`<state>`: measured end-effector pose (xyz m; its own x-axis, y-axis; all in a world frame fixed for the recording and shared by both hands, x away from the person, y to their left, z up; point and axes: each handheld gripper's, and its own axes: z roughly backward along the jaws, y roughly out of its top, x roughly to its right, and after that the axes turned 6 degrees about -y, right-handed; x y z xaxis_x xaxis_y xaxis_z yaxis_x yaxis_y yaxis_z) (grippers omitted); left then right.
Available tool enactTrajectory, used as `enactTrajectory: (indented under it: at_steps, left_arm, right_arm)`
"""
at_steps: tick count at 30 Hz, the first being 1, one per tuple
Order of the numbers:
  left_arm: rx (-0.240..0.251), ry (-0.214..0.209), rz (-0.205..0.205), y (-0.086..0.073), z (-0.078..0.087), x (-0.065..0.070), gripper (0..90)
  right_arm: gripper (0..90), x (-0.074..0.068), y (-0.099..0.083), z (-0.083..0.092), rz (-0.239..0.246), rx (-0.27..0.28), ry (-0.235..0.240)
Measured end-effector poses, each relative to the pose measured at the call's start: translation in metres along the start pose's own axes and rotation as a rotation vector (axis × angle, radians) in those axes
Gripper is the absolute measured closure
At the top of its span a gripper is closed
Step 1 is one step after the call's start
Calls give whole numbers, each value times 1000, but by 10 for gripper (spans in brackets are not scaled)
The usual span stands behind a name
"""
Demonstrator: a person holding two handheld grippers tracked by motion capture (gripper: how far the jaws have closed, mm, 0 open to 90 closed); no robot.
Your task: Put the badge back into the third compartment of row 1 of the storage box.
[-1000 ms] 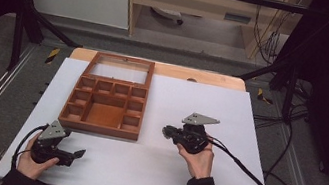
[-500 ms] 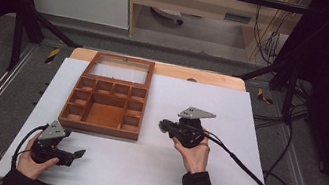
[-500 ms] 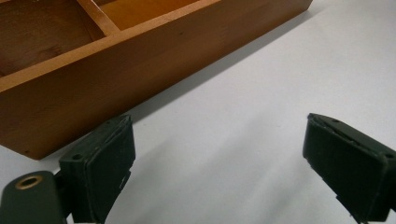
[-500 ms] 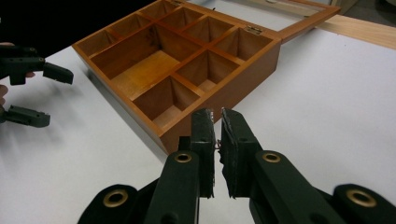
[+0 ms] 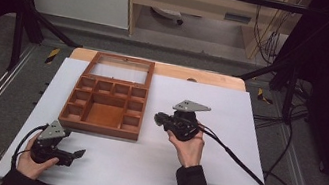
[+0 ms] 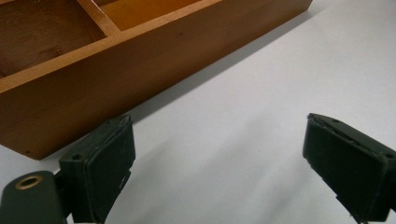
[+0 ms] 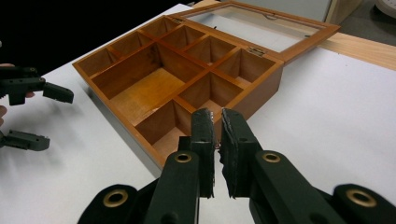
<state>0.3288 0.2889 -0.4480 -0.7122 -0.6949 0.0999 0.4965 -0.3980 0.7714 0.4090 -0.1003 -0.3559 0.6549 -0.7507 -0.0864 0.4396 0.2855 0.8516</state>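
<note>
The box [image 5: 108, 98] lay open on the surface [image 5: 218, 182]. The right gripper [image 7: 216, 128], jaws pressed together and empty, needed spreading before engaging it; the left gripper [image 5: 72, 154] waited, jaws spread.

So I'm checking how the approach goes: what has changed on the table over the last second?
The right claw, jaws shut and holding nothing, has moved toward the wooden compartment box, closing on its right wall without touching it. The left claw stayed in place near the table's front edge, jaws open and holding nothing. The box is where it was, its glass lid lying open behind it.
</note>
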Motion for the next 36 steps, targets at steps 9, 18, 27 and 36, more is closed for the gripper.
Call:
enactTrajectory:
  at_steps: [9,18,27,36]
  left_arm:
    - [1,1,-1,0,0,0,90]
    - [1,0,0,0,0,0,90]
    - [2,-1,-1,0,0,0,89]
    - [2,-3,0,0,0,0,90]
  right_arm:
    - [839,-5,11,-8,1,15,0]
    - [839,-7,18,-17,-6,27,-7]
    - [840,-7,27,-24,-4,36,-16]
    - [839,-9,36,-33,-1,45,-21]
